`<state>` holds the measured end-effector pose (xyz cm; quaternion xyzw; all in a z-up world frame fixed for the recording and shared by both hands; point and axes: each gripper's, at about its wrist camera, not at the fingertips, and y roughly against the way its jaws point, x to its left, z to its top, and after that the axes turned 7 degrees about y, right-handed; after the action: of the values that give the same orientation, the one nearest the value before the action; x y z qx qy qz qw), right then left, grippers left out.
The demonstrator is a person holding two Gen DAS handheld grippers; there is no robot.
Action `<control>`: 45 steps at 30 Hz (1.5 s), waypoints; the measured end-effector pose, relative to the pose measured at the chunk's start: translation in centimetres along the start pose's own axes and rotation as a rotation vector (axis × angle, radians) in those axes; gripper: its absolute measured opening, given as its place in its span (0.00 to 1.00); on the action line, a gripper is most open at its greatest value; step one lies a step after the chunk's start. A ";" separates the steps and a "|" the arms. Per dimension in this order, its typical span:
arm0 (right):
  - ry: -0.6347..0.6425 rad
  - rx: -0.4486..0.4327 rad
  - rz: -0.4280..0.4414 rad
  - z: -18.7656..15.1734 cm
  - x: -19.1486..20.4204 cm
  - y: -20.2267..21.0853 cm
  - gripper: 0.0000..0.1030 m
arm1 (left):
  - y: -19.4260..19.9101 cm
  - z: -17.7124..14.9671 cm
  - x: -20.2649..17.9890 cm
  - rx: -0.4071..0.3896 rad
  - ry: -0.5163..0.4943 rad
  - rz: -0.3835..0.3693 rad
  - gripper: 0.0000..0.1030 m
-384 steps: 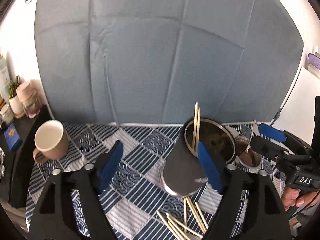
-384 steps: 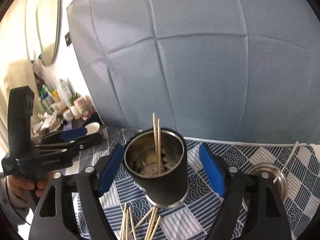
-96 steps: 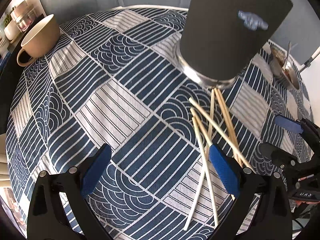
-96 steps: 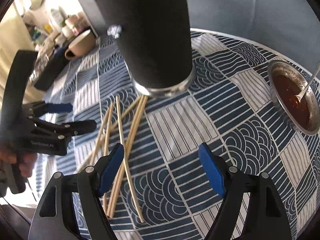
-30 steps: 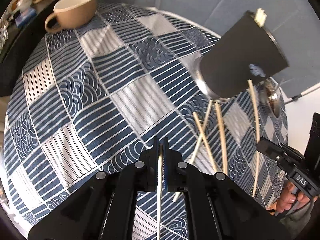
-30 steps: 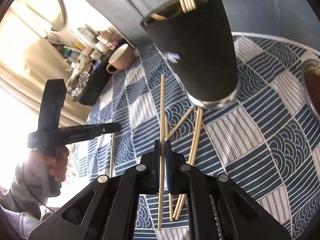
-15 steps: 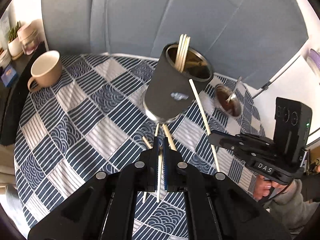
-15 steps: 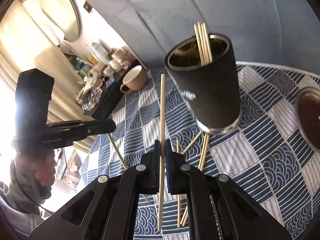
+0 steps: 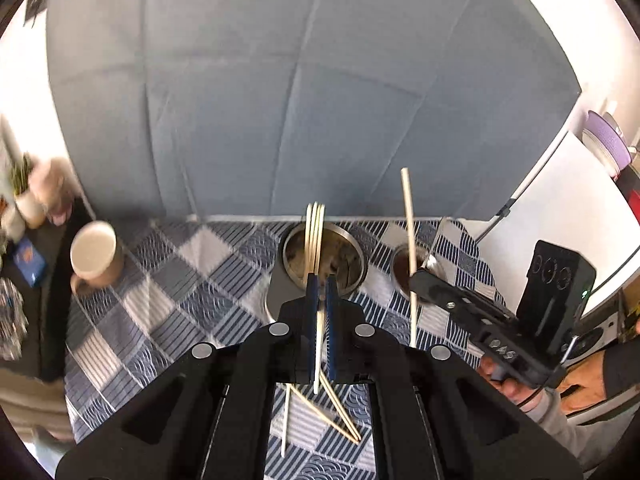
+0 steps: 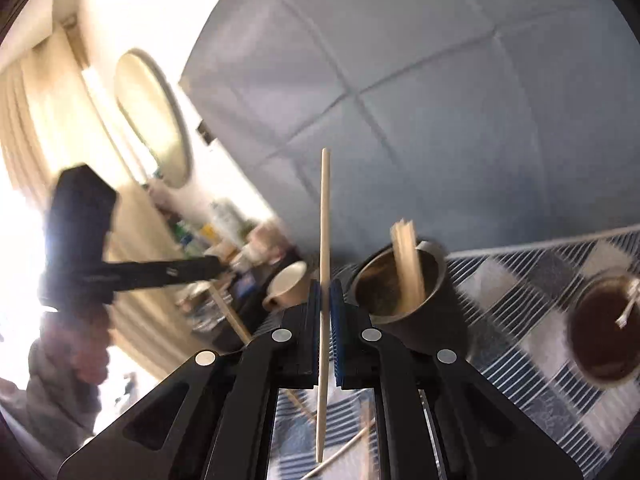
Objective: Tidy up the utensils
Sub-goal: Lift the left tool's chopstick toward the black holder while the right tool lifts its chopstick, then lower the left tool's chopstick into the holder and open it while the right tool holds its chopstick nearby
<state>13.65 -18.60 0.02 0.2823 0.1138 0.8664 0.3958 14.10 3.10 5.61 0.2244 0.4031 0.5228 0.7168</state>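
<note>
My left gripper (image 9: 320, 280) is shut on a pale wooden chopstick (image 9: 318, 344), raised just in front of the black steel-lined tumbler (image 9: 325, 258). Several chopsticks (image 9: 314, 232) stand in the tumbler. My right gripper (image 10: 325, 292) is shut on another chopstick (image 10: 325, 216), held upright to the left of the tumbler (image 10: 416, 320). In the left wrist view the right gripper (image 9: 416, 282) and its chopstick (image 9: 408, 220) hang to the right of the tumbler. The left gripper (image 10: 216, 265) shows blurred at the left. Loose chopsticks (image 9: 334, 412) lie on the cloth below.
A beige mug (image 9: 96, 254) stands at the back left of the blue patterned tablecloth (image 9: 168, 304). A small bowl of brown sauce (image 10: 600, 336) with a spoon sits right of the tumbler. A grey-blue backdrop rises behind; a cluttered dark shelf lies at the far left.
Both grippers have risen from the cloth, each carrying its chopstick. The tumbler's open mouth has come into view in front of them.
</note>
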 end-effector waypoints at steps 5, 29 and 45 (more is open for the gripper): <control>0.039 -0.043 -0.038 1.2 -0.4 -0.2 0.05 | 0.5 2.6 -1.3 -0.048 -0.026 -0.006 0.04; 0.005 0.027 -0.163 0.4 -6.0 -0.5 0.08 | -4.2 9.7 -4.2 -0.087 -0.090 0.011 0.04; -0.281 0.444 -0.263 -7.6 -13.1 -8.5 0.12 | -11.4 7.2 -1.2 0.079 -0.098 0.042 0.04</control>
<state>21.46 -22.64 -14.93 0.4620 0.2804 0.7141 0.4450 26.26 -1.27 1.65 0.2862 0.3832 0.5096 0.7152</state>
